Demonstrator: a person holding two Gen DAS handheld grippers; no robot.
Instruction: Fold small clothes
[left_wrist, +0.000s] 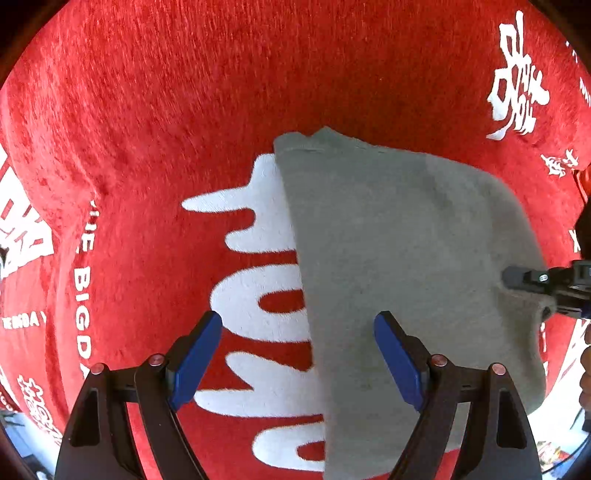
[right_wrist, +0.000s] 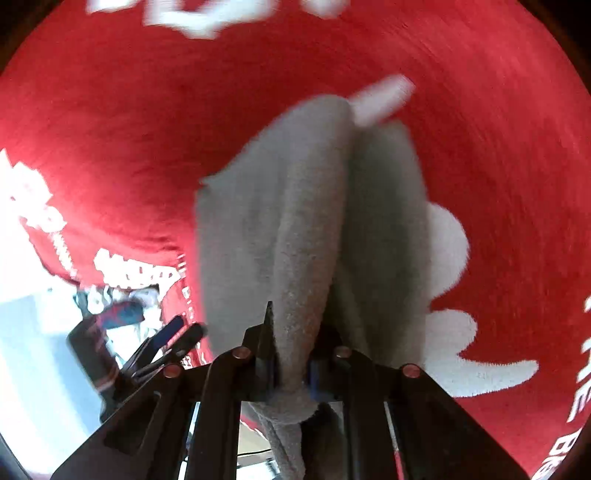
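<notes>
Right fingers (right_wrist: 291, 373) pinching grey cloth (left_wrist: 406, 258), tips buried in folds, left fingers (left_wrist: 299, 354) spread wide, empty

Cloth (left_wrist: 406, 258) atop blanket (left_wrist: 184, 110)

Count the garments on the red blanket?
1: a grey cloth on the red blanket, one edge pinched in the right gripper. The left gripper is open above it. More may lie out of frame.
</notes>
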